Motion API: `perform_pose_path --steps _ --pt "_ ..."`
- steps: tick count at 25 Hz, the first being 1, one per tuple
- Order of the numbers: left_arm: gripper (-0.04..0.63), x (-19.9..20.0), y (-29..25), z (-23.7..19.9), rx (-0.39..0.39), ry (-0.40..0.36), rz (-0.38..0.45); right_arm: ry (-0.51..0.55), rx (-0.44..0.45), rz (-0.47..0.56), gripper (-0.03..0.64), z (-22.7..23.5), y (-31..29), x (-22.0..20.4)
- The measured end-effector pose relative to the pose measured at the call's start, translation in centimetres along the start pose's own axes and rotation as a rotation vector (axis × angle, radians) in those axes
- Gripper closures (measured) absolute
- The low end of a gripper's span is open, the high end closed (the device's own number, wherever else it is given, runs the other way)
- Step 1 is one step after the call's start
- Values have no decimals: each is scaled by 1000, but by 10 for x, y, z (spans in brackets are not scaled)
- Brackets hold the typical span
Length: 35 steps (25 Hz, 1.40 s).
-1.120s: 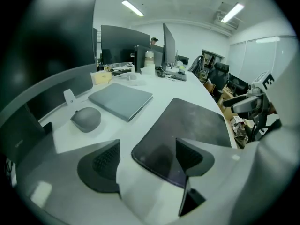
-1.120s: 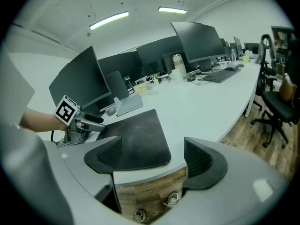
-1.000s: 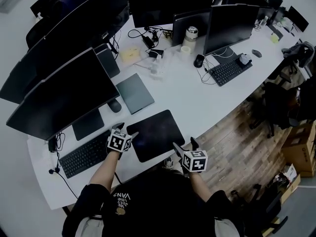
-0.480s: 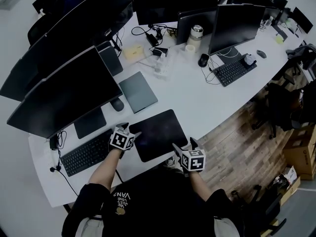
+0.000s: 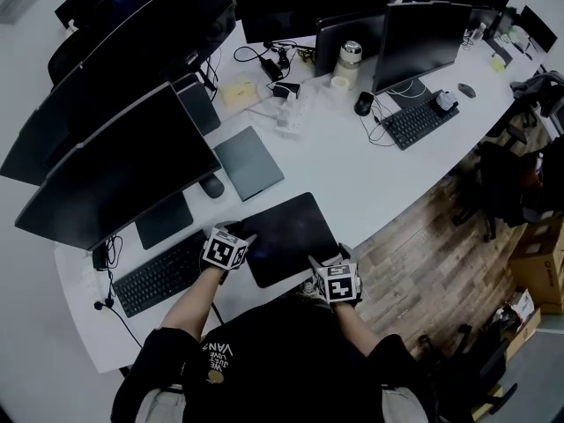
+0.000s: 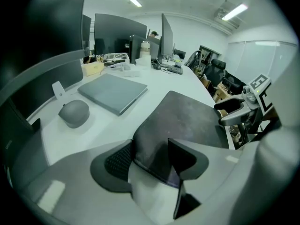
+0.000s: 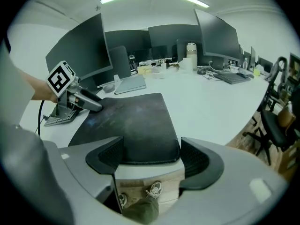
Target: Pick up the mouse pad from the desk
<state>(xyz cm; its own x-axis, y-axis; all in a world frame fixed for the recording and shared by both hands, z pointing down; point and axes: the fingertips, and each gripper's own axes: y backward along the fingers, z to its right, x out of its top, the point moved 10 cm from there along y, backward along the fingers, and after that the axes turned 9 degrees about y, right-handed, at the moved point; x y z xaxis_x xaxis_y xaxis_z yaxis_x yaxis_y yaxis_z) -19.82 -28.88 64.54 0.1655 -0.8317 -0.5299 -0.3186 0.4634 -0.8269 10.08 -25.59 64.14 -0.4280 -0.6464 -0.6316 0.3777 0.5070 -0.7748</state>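
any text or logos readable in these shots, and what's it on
"VAN": tilted white print on the person's black shirt; the smaller lines beside it are too small to read.
Near keyboard: the key legends are too small to read.
Yellow box: no print can be made out.
Nothing else is readable.

Upside down in the head view, pale print [image 5: 218,357] on the chest of the black shirt [image 5: 273,346]: largest line starts with "VAN", last letter unclear; two smaller lines beside it, one perhaps "LOVE", too small to confirm. On the marker cube [image 5: 226,251] of the left tongs [image 5: 240,234] and on the marker cube [image 5: 339,283] of the right tongs [image 5: 328,258]: square black-and-white code patterns only, no letters or digits. Elsewhere on the bench [image 5: 352,170]: nothing legible, keyboard keys too small.
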Motion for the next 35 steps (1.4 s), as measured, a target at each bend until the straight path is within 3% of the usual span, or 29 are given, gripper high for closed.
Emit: perform_pose_path --steps 7,10,15,20,29,35 --pt "365 -3 0 0 0 5 18 10 -26 20 349 -1 -2 1" --pt "373 -2 -1 0 1 9 23 12 -17 30 429 -5 -2 3" --pt "404 -3 0 3 -3 31 10 -4 -24 55 464 -4 2 3" --pt "543 -9 -5 8 -49 113 14 -52 -24 95 516 2 5 1" --pt "551 -2 23 20 -62 100 79 -40 5 154 565 -1 21 13" --pt "552 -6 58 29 -77 102 169 -66 9 216 568 -11 44 15"
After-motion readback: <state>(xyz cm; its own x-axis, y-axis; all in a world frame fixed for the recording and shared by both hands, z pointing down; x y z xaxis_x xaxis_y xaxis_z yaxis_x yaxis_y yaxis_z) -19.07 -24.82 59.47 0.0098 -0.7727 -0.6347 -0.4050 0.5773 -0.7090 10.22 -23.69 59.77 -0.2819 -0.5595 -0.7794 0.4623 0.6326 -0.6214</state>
